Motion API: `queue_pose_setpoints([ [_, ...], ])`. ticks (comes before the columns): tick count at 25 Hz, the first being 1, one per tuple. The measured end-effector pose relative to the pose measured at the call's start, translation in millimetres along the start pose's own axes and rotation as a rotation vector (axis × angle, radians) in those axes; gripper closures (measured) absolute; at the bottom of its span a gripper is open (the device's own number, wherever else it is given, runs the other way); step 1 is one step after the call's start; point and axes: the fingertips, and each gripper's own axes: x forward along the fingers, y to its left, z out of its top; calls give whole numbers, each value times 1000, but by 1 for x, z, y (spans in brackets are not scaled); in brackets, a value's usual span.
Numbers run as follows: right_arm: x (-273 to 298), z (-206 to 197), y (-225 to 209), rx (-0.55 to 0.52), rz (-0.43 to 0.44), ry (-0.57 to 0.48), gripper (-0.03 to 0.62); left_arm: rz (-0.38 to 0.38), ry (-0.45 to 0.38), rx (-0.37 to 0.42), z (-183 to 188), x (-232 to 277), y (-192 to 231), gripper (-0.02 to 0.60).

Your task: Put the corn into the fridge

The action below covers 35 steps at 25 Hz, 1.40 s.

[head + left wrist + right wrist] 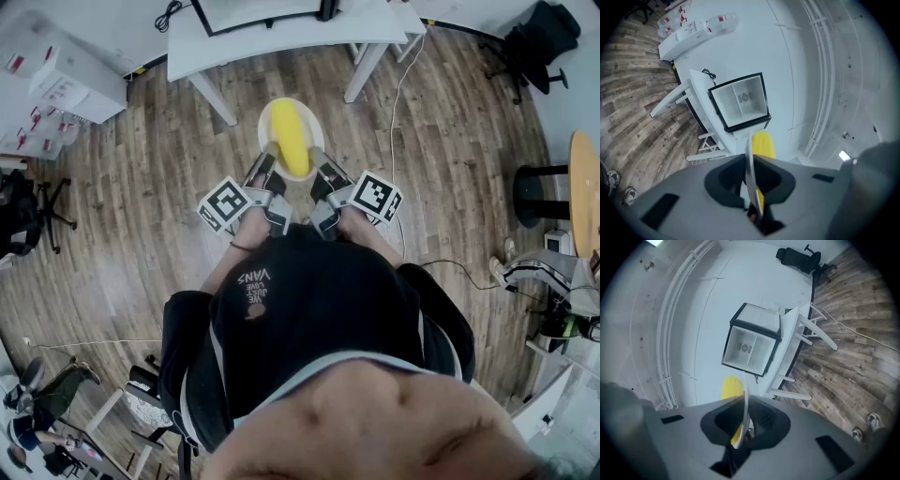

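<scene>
In the head view a yellow corn cob [290, 139] lies on a white plate [265, 128] held out in front of the person. My left gripper [265, 164] is shut on the plate's left rim and my right gripper [322, 167] on its right rim. The left gripper view shows the plate's thin edge [749, 161] between the jaws of the left gripper [750, 177], with the corn [763, 143] behind it. In the right gripper view the plate's edge [746, 401] sits in the right gripper [745, 422], the corn [731, 387] to its left. The small fridge [740, 101] [750, 345] stands ahead on a table, its white inside showing.
The white table [281, 39] that carries the fridge stands ahead on the wooden floor. An office chair [539, 42] is at the far right, a round table [583, 187] at the right, white boxes [75, 80] at the far left. A cable [398, 103] runs over the floor.
</scene>
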Motion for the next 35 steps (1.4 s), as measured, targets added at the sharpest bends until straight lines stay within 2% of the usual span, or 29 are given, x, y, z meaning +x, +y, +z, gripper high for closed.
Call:
queue_pose_setpoints([
  [16,0,18,-5,-20,13,7,560,11,-20,-28,-7,16,2,548],
  [35,1,39,-26,-37,21,93,559,42,-82,-39,-21,38,9,548],
])
